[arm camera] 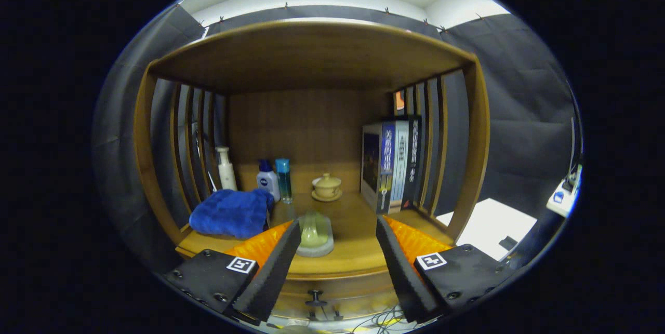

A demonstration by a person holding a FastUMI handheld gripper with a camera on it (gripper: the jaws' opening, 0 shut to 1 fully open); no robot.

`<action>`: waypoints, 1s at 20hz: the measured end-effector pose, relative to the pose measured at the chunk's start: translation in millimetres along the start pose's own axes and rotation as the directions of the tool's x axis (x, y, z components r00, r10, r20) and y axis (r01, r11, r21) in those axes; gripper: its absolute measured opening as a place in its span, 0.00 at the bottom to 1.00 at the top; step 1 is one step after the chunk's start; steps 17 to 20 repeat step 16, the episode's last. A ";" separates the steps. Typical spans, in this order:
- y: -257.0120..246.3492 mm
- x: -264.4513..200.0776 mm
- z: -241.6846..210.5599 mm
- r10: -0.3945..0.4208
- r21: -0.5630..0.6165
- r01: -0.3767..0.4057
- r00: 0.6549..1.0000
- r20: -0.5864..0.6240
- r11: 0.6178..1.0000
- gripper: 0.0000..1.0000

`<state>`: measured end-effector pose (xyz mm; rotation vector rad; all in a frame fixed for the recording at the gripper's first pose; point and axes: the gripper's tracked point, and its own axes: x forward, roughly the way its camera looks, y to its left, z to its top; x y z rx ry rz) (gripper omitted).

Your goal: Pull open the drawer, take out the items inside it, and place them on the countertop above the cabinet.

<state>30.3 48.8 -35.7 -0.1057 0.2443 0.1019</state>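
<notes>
Gripper (pixel 337 256) spread wide, holding nothing. Drawer knob (pixel 315 297) lies just below and near, between the fingers, under the worktop (pixel 358 256) edge.

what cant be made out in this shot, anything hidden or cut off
Gripper view:
- Inside of the drawer: its front is shut, so its contents are hidden.
- Drawer knob: small and low between the fingers of the open gripper; details unclear.
- Pale green lidded dish: its near left edge is covered by the left finger.
- Pump bottle: its base is hidden behind the blue towel.
</notes>
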 end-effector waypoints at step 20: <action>6.5 -37.5 74.9 0.016 0.001 -0.017 0.998 0.064 1.000 0.96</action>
